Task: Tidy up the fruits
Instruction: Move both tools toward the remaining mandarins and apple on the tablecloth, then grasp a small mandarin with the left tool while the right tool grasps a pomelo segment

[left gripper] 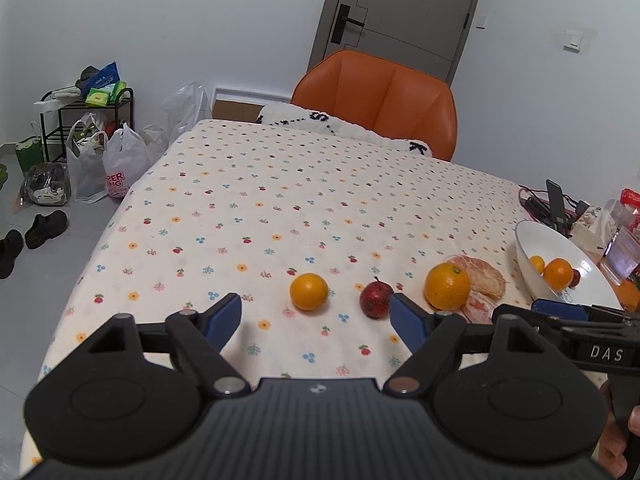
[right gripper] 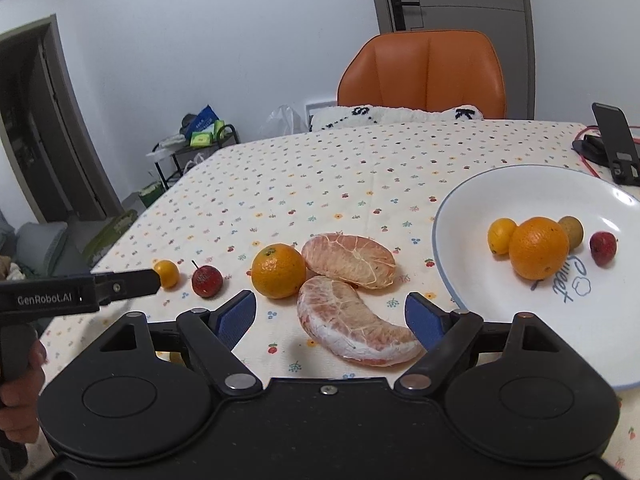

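Note:
On the flowered tablecloth lie a small orange, a small red fruit, a larger orange and two peeled pomelo segments. My left gripper is open, just short of the small orange and the red fruit. My right gripper is open around the near pomelo segment, not touching it. The white plate at the right holds a small orange, a big orange, a brownish fruit and a red fruit.
An orange chair with a white cushion stands at the table's far edge. A black phone stand and red cable sit behind the plate. Packets and a clear container crowd the right edge. Bags and a shelf stand on the floor at left.

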Demonstrator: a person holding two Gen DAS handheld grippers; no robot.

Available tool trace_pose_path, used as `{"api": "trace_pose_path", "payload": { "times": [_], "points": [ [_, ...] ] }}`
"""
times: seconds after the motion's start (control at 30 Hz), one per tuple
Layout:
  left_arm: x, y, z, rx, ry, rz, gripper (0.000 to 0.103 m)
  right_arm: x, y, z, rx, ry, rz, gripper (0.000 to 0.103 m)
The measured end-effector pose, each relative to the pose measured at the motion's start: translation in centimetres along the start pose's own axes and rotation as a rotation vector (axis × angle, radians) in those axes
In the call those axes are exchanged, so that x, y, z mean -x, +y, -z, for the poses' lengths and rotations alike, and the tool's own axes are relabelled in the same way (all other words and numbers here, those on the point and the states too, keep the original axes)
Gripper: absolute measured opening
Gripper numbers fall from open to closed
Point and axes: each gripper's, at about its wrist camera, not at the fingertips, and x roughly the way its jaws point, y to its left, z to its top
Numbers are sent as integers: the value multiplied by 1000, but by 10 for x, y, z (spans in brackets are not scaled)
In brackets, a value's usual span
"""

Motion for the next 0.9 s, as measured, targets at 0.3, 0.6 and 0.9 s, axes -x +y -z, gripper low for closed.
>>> {"api": "trace_pose_path", "payload": {
  "times": [0.3, 0.6, 0.9],
  "points": [
    [-8, 5, -2, 7, 2, 0, 65, -4, 7, -1, 24, 42, -12, 72],
    [-18, 3, -3, 7, 8, 9, 49, 7, 6, -6, -9, 45, -80, 62],
    [-26, 0, -3, -4, 13, 10, 39, -7, 4, -5, 27, 62, -15, 62]
  ]
}}
